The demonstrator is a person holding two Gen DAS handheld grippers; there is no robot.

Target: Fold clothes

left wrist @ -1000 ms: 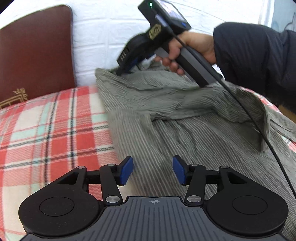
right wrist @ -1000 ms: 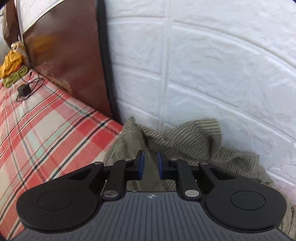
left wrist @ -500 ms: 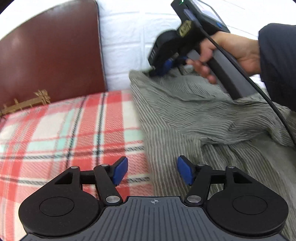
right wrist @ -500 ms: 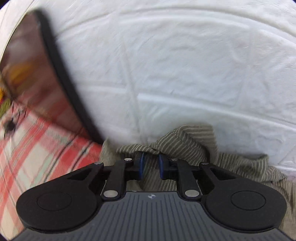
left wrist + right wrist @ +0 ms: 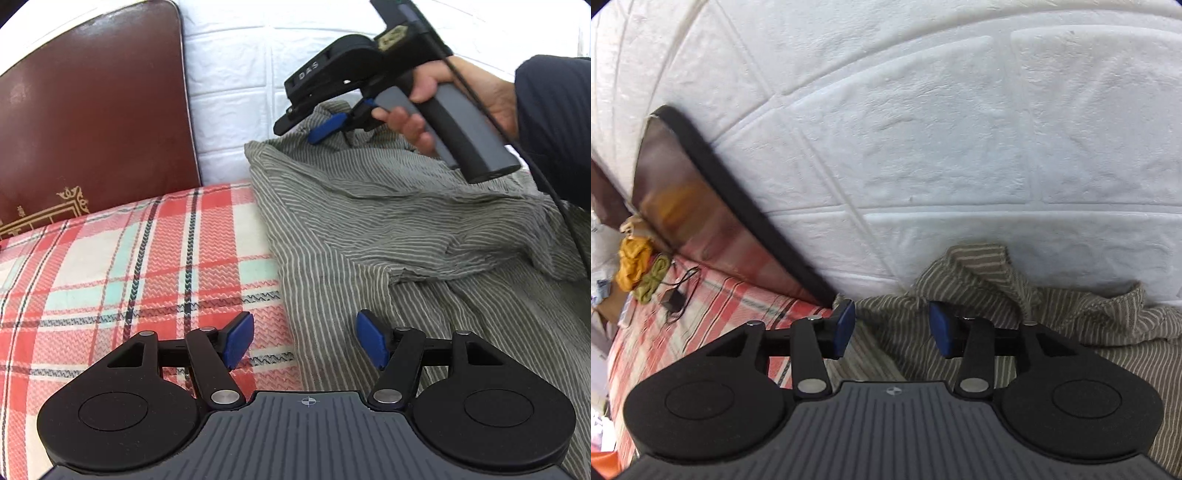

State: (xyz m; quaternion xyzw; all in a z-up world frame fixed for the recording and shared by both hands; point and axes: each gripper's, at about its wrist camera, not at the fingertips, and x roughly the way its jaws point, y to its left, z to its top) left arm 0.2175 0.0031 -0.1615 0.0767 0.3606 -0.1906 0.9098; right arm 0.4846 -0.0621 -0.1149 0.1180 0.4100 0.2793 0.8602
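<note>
Striped shirt (image 5: 388,229), one, lies on plaid bedsheet (image 5: 129,266); left claw (image 5: 304,341) and right claw (image 5: 892,328) gape, empty.

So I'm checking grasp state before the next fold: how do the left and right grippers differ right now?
The left gripper sits low at the striped garment's near edge, half over the plaid blanket; the right gripper is up at the garment's far end by the white wall. The left's gap looks slightly wider. Both stand open, holding nothing, and share blue pads.
</note>
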